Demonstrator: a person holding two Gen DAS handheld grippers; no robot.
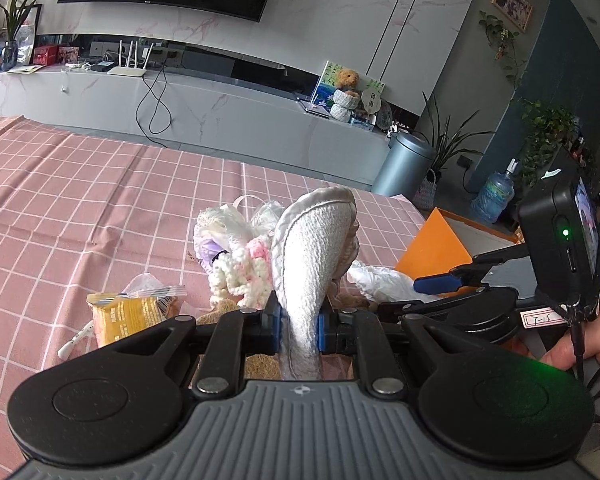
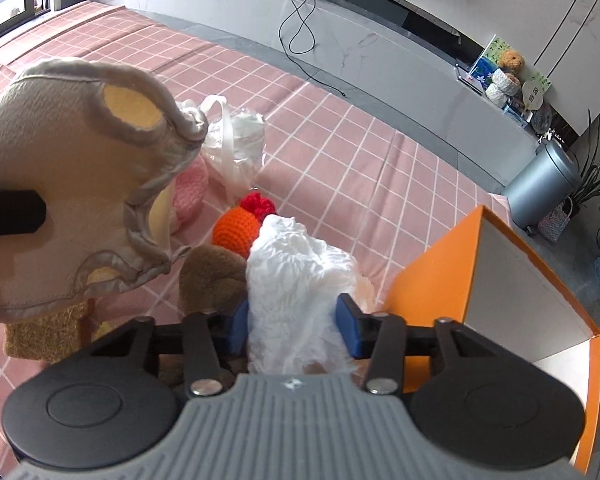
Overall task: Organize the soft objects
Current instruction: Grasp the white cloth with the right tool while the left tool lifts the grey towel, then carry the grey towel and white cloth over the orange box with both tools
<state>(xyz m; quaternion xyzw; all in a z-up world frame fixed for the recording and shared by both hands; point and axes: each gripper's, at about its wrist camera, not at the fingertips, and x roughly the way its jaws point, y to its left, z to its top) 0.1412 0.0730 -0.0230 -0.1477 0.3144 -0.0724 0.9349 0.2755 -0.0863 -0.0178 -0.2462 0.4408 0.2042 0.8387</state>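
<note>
My left gripper (image 1: 299,328) is shut on a cream quilted cloth with a satin edge (image 1: 314,256), held upright above the pink checked cloth; it also shows at the left of the right wrist view (image 2: 68,184). My right gripper (image 2: 294,322) is shut on a white fluffy cloth (image 2: 296,276), next to the orange box (image 2: 432,280). It shows at the right of the left wrist view (image 1: 440,282). A pile of soft things lies between: a pink and white crochet piece (image 1: 244,272), an orange crochet ball (image 2: 236,228), a brown plush (image 2: 212,276).
The orange box (image 1: 436,248) stands open at the table's right edge. A yellow snack packet (image 1: 128,312) and a white pen (image 1: 74,340) lie at the left. A clear plastic bag (image 2: 236,136) lies beyond the pile. A grey bin (image 2: 540,184) stands on the floor.
</note>
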